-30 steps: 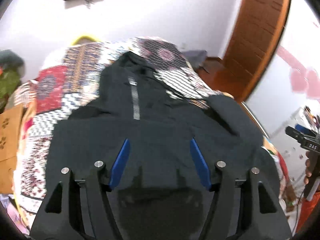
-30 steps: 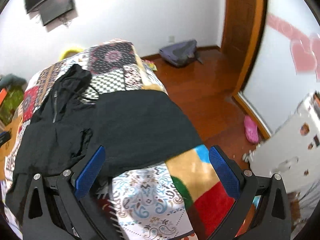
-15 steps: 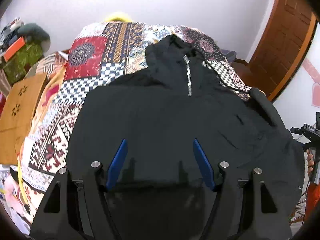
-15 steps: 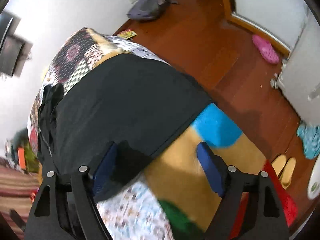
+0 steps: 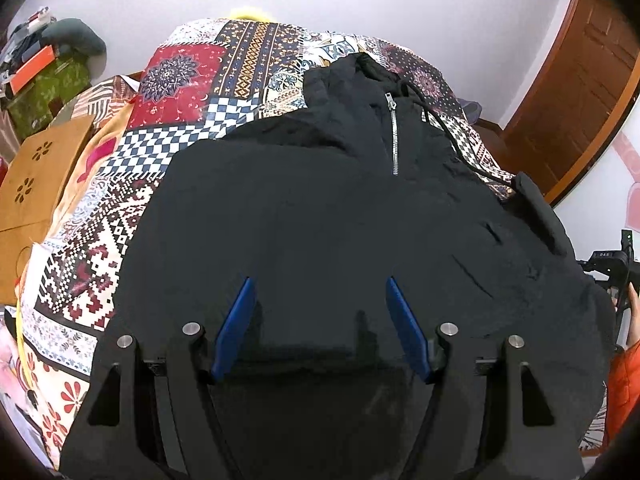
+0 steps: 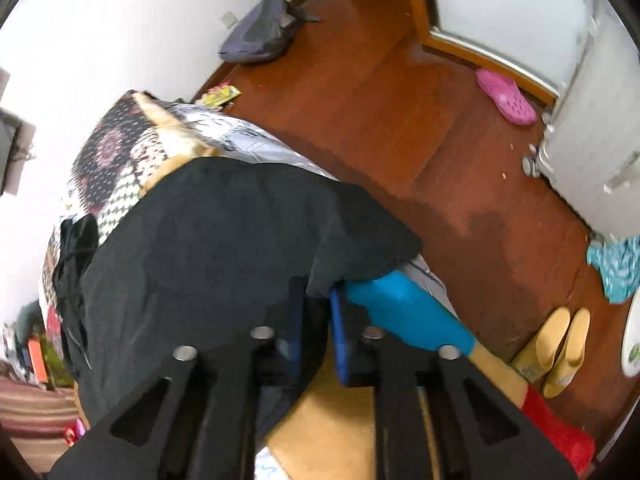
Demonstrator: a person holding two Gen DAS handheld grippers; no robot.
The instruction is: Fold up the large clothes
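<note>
Here, in the left wrist view, the black hooded jacket is lying spread across the patchwork bedspread, hood and zipper pointing toward the far wall, while the left gripper is hovering over the near hem with its blue fingers standing wide and nothing pressed between them; whether their tips are touching the cloth I cannot tell. At the right edge a person's hand is holding the other tool. In the right wrist view, the right gripper is pinching a corner of the jacket's hem at the bed's edge, its fingers drawn narrow with black fabric bunched between them, above the wooden floor. The risk, as I judge it, is lopsidedness: with only one corner being gripped, a lift now could drag the jacket askew or slide it toward the floor, and the thin pinch could be slipping off bulky fabric.
</note>
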